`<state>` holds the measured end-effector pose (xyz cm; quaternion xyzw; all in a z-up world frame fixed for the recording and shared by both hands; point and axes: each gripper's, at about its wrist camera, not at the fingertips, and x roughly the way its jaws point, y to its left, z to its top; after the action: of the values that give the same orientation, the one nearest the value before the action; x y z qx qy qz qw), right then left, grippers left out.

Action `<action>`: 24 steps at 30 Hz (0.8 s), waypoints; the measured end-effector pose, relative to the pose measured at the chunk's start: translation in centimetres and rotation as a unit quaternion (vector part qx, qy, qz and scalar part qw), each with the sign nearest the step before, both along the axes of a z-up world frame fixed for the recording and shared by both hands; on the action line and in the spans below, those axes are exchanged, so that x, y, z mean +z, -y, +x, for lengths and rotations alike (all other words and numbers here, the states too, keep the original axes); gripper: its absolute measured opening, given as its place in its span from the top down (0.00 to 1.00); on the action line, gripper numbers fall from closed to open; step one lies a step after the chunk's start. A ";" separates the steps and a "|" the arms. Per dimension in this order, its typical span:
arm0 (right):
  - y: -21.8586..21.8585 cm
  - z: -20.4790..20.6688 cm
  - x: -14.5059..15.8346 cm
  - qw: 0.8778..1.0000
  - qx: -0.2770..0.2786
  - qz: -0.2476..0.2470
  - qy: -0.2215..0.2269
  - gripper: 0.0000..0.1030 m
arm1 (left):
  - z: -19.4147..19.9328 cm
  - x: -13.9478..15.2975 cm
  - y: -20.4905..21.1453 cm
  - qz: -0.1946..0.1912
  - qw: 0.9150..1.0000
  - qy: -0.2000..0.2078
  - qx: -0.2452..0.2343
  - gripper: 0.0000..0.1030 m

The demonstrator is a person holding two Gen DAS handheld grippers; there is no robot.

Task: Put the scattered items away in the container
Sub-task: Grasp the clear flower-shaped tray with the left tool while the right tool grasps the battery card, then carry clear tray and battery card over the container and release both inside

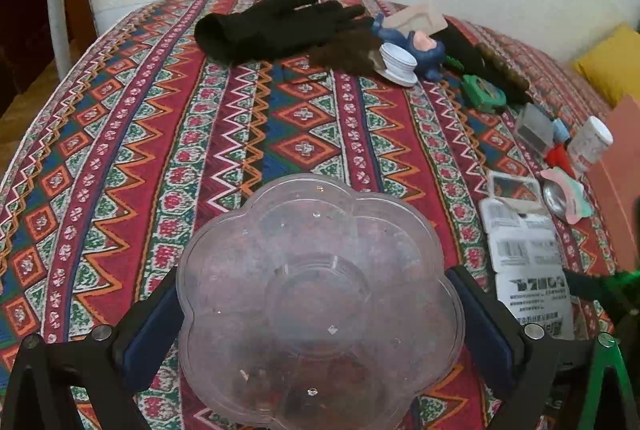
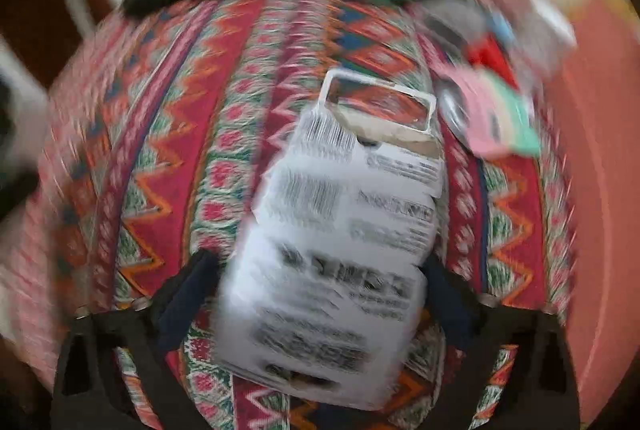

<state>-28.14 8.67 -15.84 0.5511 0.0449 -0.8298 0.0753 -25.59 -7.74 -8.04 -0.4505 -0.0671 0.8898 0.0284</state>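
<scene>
Judging the pack (image 2: 340,250) first: a flat white blister card with printed labels and a clear window at its far end, probably light, thin, a little springy and slick on its faces. I am reckoning its long side edges are the place to pinch, near the middle so it does not droop. It is lying on the cloth (image 1: 120,158), just right of the bowl (image 1: 320,294) in the left view.

Right gripper (image 2: 320,294): jaws are standing apart, one either side of the pack's near half. The right view is blurring badly, so I cannot tell whether the pads are touching the edges.

Left gripper (image 1: 316,326): jaws are spread wide around the clear scalloped bowl, pads sitting against its rim on both sides; I am reading this as a hold on it. The bowl looks stiff but thin and slippery. Nothing is lying in it yet.
</scene>
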 end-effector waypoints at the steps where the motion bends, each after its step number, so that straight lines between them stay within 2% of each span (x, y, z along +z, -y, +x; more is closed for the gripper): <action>1: 0.6 0.2 0.5 1.000 0.014 0.008 -0.013 0.15 | 0.1 0.1 0.2 0.001 1.000 -0.001 0.002 0.02; 4: 0.8 0.3 2.3 0.997 0.040 -0.059 -0.014 0.16 | 0.5 1.1 1.1 0.010 1.000 -0.010 0.014 0.02; 7: 1.0 1.3 5.0 0.994 0.061 -0.078 -0.048 0.15 | 1.2 2.5 1.5 0.011 0.999 -0.027 0.021 0.02; 10: 2.1 2.2 8.5 0.988 0.074 -0.094 -0.097 0.15 | 2.7 5.2 1.6 0.007 0.997 -0.065 0.029 0.02; 15: 2.9 5.6 14.8 0.970 0.096 -0.111 -0.195 0.15 | 7.0 11.8 1.2 -0.013 0.986 -0.159 0.041 0.02; 19: 2.6 10.3 20.2 0.943 0.116 -0.123 -0.288 0.15 | 11.2 17.2 0.6 -0.036 0.970 -0.235 0.051 0.02; 23: 2.4 15.4 25.0 0.902 0.134 -0.120 -0.393 0.15 | 16.2 22.1 -0.6 -0.064 0.945 -0.316 0.062 0.02; 24: 2.2 16.5 26.0 0.892 0.136 -0.120 -0.413 0.15 | 16.9 22.7 -0.8 -0.066 0.941 -0.327 0.063 0.02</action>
<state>-11.65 6.49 10.12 0.1339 0.0465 -0.9633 0.2281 -8.67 -6.96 14.71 -0.1308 -0.0234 0.9904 -0.0372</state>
